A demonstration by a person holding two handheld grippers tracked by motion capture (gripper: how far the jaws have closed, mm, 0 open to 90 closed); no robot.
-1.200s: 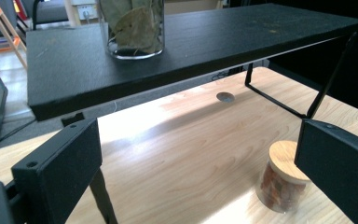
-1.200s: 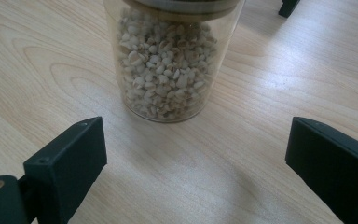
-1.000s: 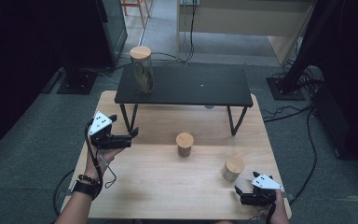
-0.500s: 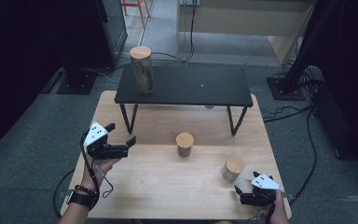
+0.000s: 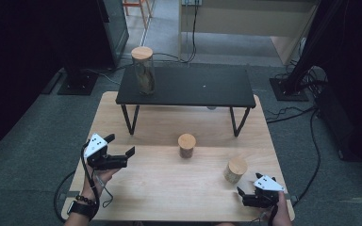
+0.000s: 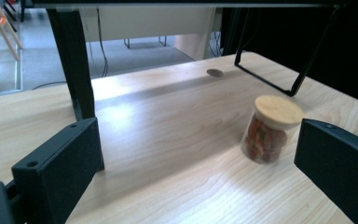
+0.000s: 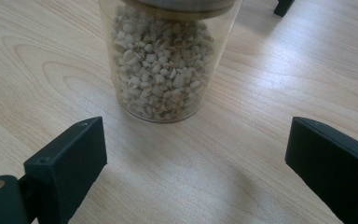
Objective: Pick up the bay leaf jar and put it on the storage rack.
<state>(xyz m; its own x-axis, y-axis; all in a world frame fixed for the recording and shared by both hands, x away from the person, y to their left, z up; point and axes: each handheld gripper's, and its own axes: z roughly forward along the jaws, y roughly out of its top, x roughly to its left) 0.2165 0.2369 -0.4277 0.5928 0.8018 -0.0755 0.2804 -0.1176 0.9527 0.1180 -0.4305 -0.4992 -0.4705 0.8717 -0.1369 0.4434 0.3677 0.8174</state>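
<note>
Grey carpet and trailing cables surround a pale wooden table (image 5: 169,188), with a low black shelf (image 5: 188,87) standing across its far half. Since a second ago the left gripper (image 5: 122,157) has come down and drawn nearer to the person, so it now sits low over the table's left side, aimed across at the nut jar (image 5: 186,145) in the middle; its jaws are wide apart and hold nothing. That looks like lining up for a reach at that jar, though a good stretch of bare wood still lies between them. The right gripper (image 5: 240,193) has not stirred: it rests near the front right corner, jaws wide and empty, with the grain jar (image 5: 235,170) just beyond its tips, untouched. A tall jar (image 5: 143,70) stands on the shelf's left end, well apart from both hands. The shelf's left leg (image 6: 74,65) stands close beside the left gripper's line, the one thing it might clip.
</note>
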